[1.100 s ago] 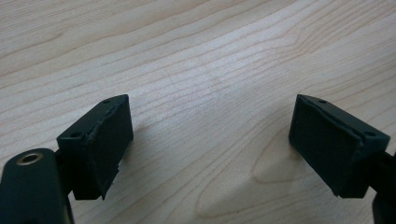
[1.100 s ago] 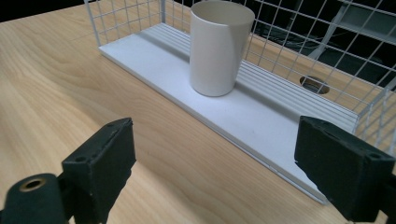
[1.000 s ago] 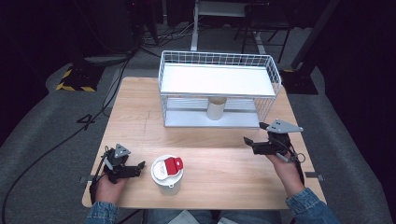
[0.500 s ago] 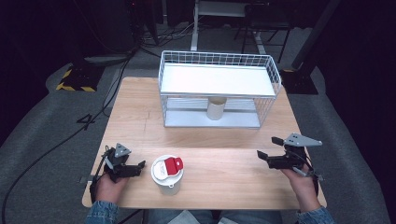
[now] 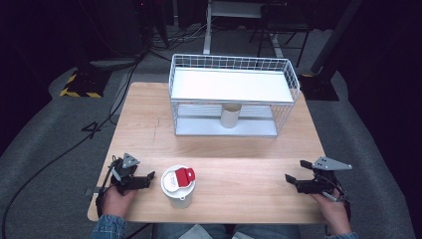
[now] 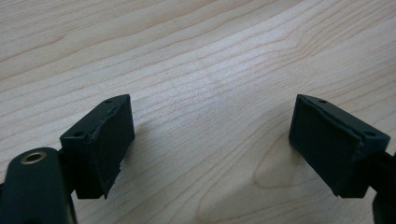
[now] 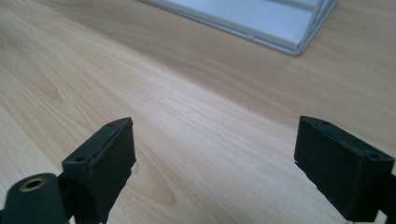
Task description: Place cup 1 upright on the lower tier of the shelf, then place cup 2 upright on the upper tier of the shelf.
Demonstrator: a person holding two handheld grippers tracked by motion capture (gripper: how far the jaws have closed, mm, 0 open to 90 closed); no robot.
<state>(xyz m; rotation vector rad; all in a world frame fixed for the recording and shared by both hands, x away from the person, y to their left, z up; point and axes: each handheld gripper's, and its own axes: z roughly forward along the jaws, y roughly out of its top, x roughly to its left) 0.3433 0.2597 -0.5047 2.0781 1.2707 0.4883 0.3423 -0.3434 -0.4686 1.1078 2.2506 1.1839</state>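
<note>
A white cup with a red-and-white lid (image 5: 179, 183) stands near the table's front edge, left of centre. Just left of it my left gripper (image 5: 149, 178) rests open, jaws pointing at the cup; its own view has both jaws wide apart over bare wood (image 6: 210, 135) with nothing between them. My right gripper (image 5: 291, 180) sits open at the front right, jaws pointing left; in its own view the pads (image 7: 105, 161) frame bare wood. A pale cylinder (image 5: 230, 115) stands on the lower level of the white wire shelf (image 5: 231, 84).
The wooden table (image 5: 239, 154) has open surface between the cup and the right gripper. The wire shelf's base corner (image 7: 289, 44) lies ahead of the right gripper. Dark floor with cables and a yellow-black striped block (image 5: 79, 84) surrounds the table.
My right gripper has drawn back from near the shelf toward the table's front right edge and lowered. The left gripper and cup have stayed put.
</note>
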